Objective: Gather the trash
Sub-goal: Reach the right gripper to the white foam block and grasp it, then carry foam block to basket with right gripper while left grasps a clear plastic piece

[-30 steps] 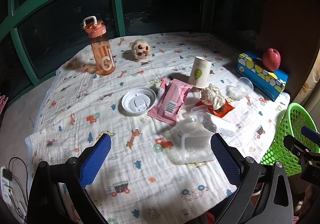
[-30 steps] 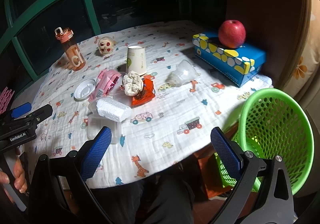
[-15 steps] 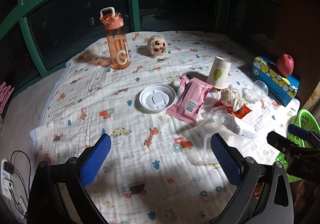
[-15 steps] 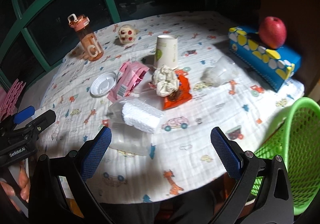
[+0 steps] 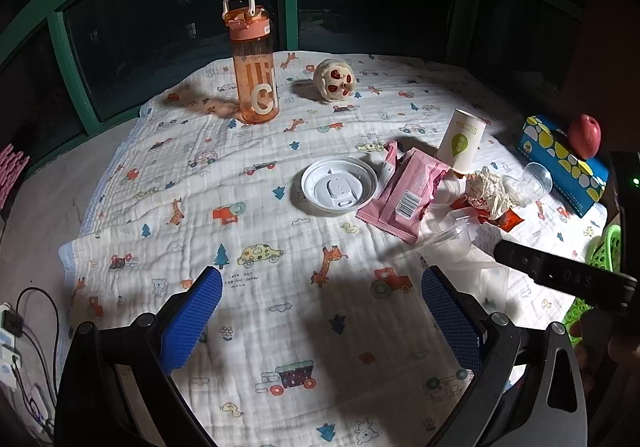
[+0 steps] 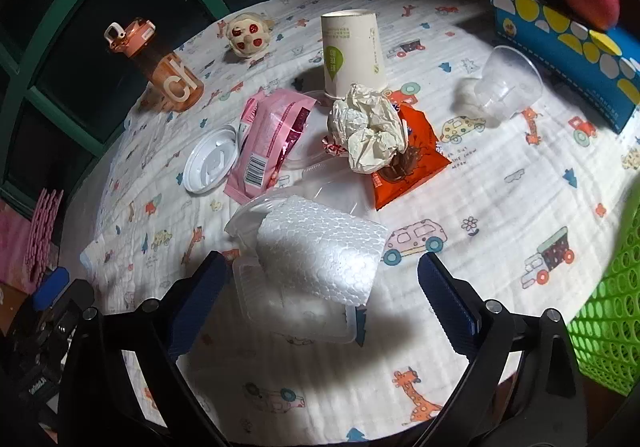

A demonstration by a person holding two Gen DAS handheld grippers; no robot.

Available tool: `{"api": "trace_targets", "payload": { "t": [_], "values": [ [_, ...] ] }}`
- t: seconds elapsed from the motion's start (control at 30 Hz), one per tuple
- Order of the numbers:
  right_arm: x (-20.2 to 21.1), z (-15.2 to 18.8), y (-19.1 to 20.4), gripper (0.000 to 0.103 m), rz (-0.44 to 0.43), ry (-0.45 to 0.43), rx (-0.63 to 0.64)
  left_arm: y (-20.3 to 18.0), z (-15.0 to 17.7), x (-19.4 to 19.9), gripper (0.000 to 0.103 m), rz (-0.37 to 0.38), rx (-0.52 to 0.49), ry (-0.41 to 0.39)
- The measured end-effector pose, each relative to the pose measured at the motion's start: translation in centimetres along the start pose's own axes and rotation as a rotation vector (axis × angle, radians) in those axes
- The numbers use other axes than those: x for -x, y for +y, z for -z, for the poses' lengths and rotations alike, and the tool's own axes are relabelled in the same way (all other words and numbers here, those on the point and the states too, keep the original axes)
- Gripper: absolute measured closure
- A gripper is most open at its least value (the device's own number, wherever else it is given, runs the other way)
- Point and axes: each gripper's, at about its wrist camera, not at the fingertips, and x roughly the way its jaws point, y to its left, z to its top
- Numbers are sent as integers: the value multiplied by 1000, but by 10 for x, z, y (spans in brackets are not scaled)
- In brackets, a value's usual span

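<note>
The right claw is hanging spread over a quilted, cartoon-printed cloth on the table, its ribbed blue pads having just been closing slightly, flanking but not pressing a pebbly white foam block lying on a clear plastic tray. Beyond the block are sitting crumpled paper, a glossy orange wrapper, and a pink packet. A perforated green basket is standing to the block's right. The left claw is hovering spread, empty.

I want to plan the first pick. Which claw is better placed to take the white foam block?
Right. The right claw is open with the foam block between its fingers; the left claw frames only bare cloth.
</note>
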Motion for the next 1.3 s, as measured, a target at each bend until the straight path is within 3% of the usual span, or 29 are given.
{"api": "trace_targets", "payload": {
  "t": [0.27,0.77,0.97,1.3],
  "values": [
    [-18,-5,-13,32,-17,48,-66,-3,-1,-7,6,26,-20,9],
    [52,17,-45,32,12,-74,-34,-72,-20,-43,8,219,-217,28],
    [76,32,-66,32,52,-109,-36,-98,-28,-70,23,280,-292,58],
    [106,55,-100,32,119,-152,-75,-112,-36,-110,44,382,-296,142]
  ]
}}
